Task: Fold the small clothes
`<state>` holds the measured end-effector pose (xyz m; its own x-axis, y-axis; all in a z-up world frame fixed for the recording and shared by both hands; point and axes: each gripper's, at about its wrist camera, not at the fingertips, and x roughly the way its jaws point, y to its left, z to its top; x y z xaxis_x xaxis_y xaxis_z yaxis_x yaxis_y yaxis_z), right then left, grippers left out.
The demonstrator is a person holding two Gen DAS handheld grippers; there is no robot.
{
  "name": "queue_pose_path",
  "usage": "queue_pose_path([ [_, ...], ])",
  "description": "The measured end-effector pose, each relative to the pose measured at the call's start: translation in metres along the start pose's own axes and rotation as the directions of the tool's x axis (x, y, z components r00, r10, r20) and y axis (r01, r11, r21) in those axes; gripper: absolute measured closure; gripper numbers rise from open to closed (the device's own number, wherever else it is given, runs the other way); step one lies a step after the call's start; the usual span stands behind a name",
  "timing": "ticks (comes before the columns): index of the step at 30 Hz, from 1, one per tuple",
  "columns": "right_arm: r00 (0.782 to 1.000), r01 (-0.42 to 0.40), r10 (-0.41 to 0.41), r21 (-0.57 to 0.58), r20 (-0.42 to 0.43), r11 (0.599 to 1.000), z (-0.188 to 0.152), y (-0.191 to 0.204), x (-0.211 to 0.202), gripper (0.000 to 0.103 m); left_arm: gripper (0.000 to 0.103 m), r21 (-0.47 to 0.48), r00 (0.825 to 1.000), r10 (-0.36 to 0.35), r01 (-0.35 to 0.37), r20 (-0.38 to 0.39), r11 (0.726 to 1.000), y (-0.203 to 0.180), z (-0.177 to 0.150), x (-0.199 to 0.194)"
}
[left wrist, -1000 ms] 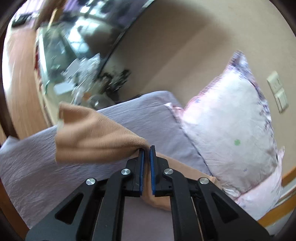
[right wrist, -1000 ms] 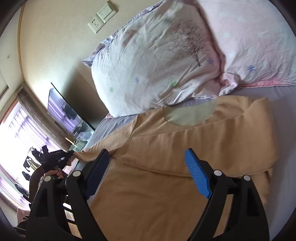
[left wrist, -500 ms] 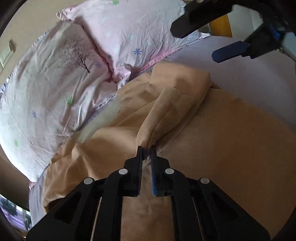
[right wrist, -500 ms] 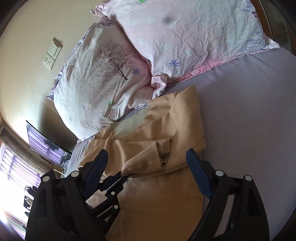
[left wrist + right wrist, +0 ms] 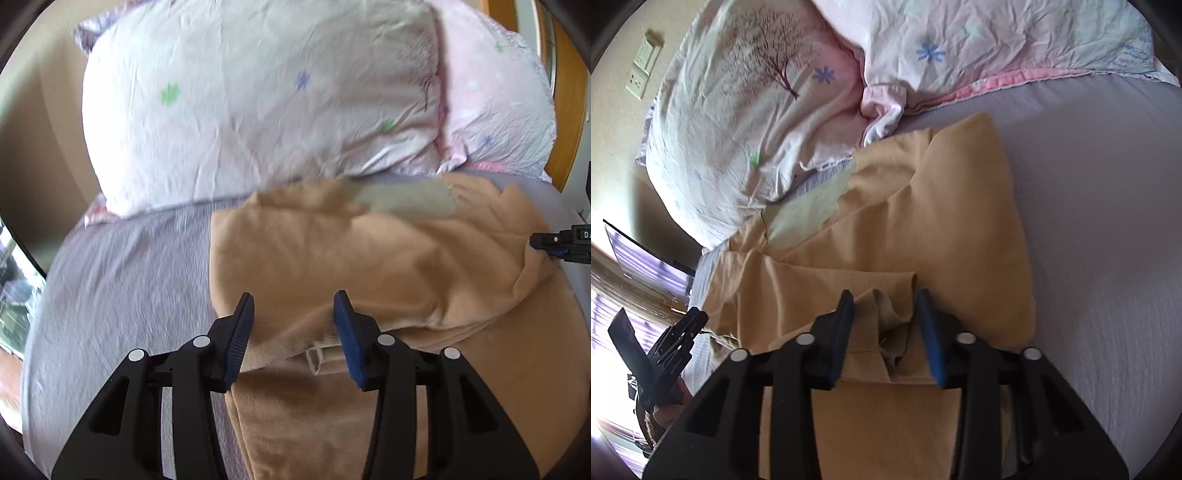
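A tan garment (image 5: 369,266) lies on the lilac bed sheet (image 5: 129,280), both sleeves folded in over its body, a pale green patch at the collar. My left gripper (image 5: 293,314) is open and empty, just above the folded left sleeve. My right gripper (image 5: 886,314) is open, its fingers either side of the bunched cuff of the sleeve (image 5: 890,306) lying on the body of the garment (image 5: 942,206). The right gripper also shows at the right edge of the left wrist view (image 5: 554,247), and the left gripper shows at the lower left of the right wrist view (image 5: 676,339).
Two floral pillows (image 5: 258,103) (image 5: 997,40) lie just beyond the garment's collar. A wooden headboard (image 5: 569,110) is behind them. A wall socket (image 5: 642,70) and a TV screen (image 5: 639,254) are at the left. Lilac sheet (image 5: 1108,221) extends to the right.
My left gripper has carried the sleeve across onto the garment's body, let it go and opened. My right gripper has come down close over the sleeve cuff, jaws narrower.
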<state>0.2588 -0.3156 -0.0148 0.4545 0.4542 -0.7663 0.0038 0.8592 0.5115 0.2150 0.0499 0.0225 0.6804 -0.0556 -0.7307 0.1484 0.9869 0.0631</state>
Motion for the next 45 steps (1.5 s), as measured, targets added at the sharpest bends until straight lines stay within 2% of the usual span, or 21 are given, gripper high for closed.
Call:
queue_pose_path([
  [1, 1.0, 0.013, -0.013, -0.02, -0.002, 1.0, -0.001, 0.002, 0.002, 0.087, 0.057, -0.003, 1.0, -0.01, 0.009, -0.026, 1.0, 0.001, -0.004, 0.005],
  [2, 1.0, 0.025, -0.025, -0.053, -0.002, 0.998, -0.004, 0.005, 0.003, 0.098, 0.057, -0.004, 0.999, -0.018, 0.017, -0.042, 1.0, 0.003, -0.009, 0.007],
  [4, 1.0, 0.017, -0.015, -0.081, 0.022, 0.997, -0.003, 0.01, -0.001, 0.099, 0.057, -0.005, 0.999, -0.027, 0.027, -0.046, 1.0, 0.002, -0.017, 0.006],
  [5, 0.996, 0.014, -0.005, -0.099, 0.087, 0.995, -0.001, 0.013, -0.013, 0.099, 0.057, -0.003, 0.999, -0.027, 0.027, -0.042, 1.0, 0.001, -0.019, 0.002],
  [8, 0.961, 0.056, -0.023, -0.112, 0.277, 0.992, 0.009, 0.017, -0.049, 0.099, 0.057, -0.013, 0.998, -0.047, 0.047, -0.036, 0.999, 0.002, -0.021, -0.003],
  [10, 0.944, 0.103, -0.07, -0.087, 0.322, 0.991, 0.014, 0.011, -0.053, 0.098, 0.056, -0.01, 0.998, -0.045, 0.045, -0.036, 0.999, -0.001, -0.022, -0.002],
  [11, 0.947, 0.176, -0.144, -0.088, 0.288, 0.98, 0.018, 0.009, -0.043, 0.093, 0.056, -0.007, 0.998, -0.042, 0.042, -0.038, 0.999, -0.001, -0.022, -0.002],
  [13, 0.949, 0.253, -0.232, -0.074, 0.215, 0.965, 0.021, 0.001, -0.027, 0.083, 0.056, -0.01, 0.998, -0.046, 0.046, -0.039, 0.999, -0.002, -0.02, 0.001],
  [14, 0.948, 0.247, -0.23, -0.052, 0.22, 0.968, 0.019, -0.002, -0.028, 0.077, 0.056, -0.013, 0.998, -0.049, 0.049, -0.04, 0.999, -0.001, -0.017, 0.006],
  [15, 0.949, 0.203, -0.187, -0.039, 0.254, 0.978, 0.015, -0.004, -0.036, 0.068, 0.056, -0.016, 0.998, -0.053, 0.052, -0.041, 0.999, 0.0, -0.017, 0.006],
  [17, 0.949, 0.111, -0.08, -0.085, 0.305, 0.99, 0.007, 0.006, -0.049, 0.061, 0.055, -0.019, 0.997, -0.055, 0.054, -0.044, 0.998, 0.0, -0.017, 0.006],
  [21, 0.97, 0.041, 0.028, -0.277, 0.24, 0.96, -0.004, 0.044, -0.038, 0.061, 0.055, -0.022, 0.997, -0.056, 0.055, -0.048, 0.998, 0.0, -0.017, 0.006],
  [22, 0.973, 0.05, 0.025, -0.32, 0.228, 0.946, -0.006, 0.053, -0.033, 0.061, 0.055, -0.023, 0.997, -0.057, 0.056, -0.048, 0.998, 0.001, -0.017, 0.006],
  [24, 0.975, 0.134, -0.056, -0.372, 0.213, 0.918, -0.009, 0.07, -0.02, 0.063, 0.054, -0.025, 0.997, -0.06, 0.059, -0.049, 0.998, 0.002, -0.018, 0.005],
  [26, 0.969, 0.2, -0.131, -0.348, 0.21, 0.916, -0.008, 0.071, -0.017, 0.063, 0.054, -0.031, 0.997, -0.064, 0.063, -0.049, 0.998, 0.003, -0.018, 0.004],
  [30, 0.97, 0.167, -0.122, -0.213, 0.209, 0.963, -0.012, 0.036, -0.036, 0.063, 0.054, -0.038, 0.996, -0.069, 0.067, -0.049, 0.997, 0.003, -0.018, 0.005],
  [34, 0.984, 0.137, -0.117, -0.152, 0.132, 0.979, -0.016, 0.005, -0.028, 0.066, 0.053, -0.04, 0.996, -0.072, 0.07, -0.047, 0.997, 0.003, -0.018, 0.005],
  [37, 0.993, 0.102, -0.091, -0.162, 0.074, 0.981, -0.016, -0.001, -0.013, 0.077, 0.053, -0.045, 0.996, -0.077, 0.075, -0.047, 0.996, 0.004, -0.018, 0.006],
  [38, 0.993, 0.11, -0.099, -0.176, 0.068, 0.978, -0.017, 0.0, -0.01, 0.097, 0.053, -0.048, 0.996, -0.079, 0.077, -0.048, 0.996, 0.005, -0.019, 0.006],
  [40, 0.994, 0.101, -0.091, -0.183, 0.06, 0.978, -0.02, 0.0, -0.008, 0.098, 0.053, -0.052, 0.995, -0.082, 0.08, -0.048, 0.995, 0.005, -0.019, 0.006],
  [45, 0.991, 0.06, -0.036, -0.195, 0.126, 0.979, -0.031, 0.002, -0.04, 0.098, 0.053, -0.059, 0.995, -0.088, 0.085, -0.046, 0.995, 0.005, -0.019, 0.006],
])
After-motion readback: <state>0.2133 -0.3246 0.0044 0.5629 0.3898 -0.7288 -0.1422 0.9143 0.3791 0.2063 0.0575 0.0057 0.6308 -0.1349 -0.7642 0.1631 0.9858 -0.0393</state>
